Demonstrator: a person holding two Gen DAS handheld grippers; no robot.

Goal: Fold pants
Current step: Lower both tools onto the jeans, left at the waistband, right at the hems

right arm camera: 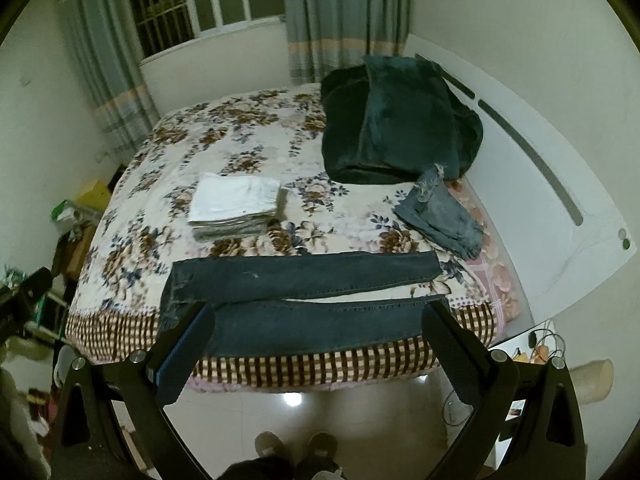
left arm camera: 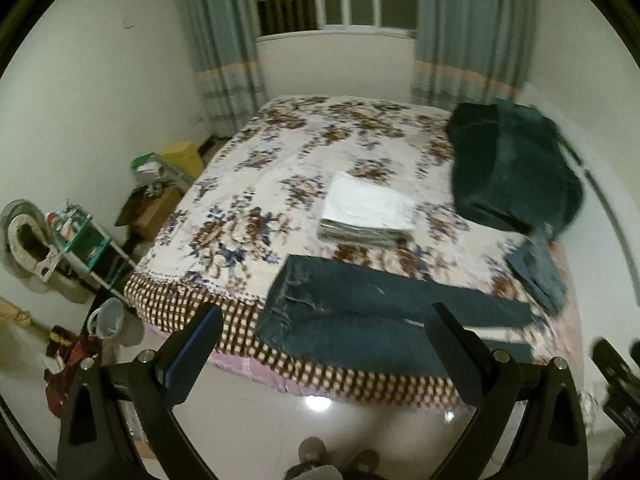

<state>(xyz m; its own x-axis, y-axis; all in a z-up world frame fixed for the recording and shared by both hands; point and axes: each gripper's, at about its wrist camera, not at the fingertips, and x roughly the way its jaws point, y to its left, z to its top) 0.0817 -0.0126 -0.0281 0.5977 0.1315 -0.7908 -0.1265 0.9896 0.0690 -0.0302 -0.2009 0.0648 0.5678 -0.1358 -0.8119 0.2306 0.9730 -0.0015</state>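
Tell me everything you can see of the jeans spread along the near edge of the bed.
The jeans are dark blue denim, laid flat across the bed's near edge on the floral blanket. Both legs lie straight and side by side with a narrow gap between them, and the nearer leg slightly overhangs the edge. Neither gripper touches them.

The left gripper (left arm camera: 324, 320) has two black fingers with a dark blue pad inside one, and round silver screws on its black frame. The right gripper (right arm camera: 320, 320) looks the same. Below, the person's grey-brown shoes (right arm camera: 296, 446) show.
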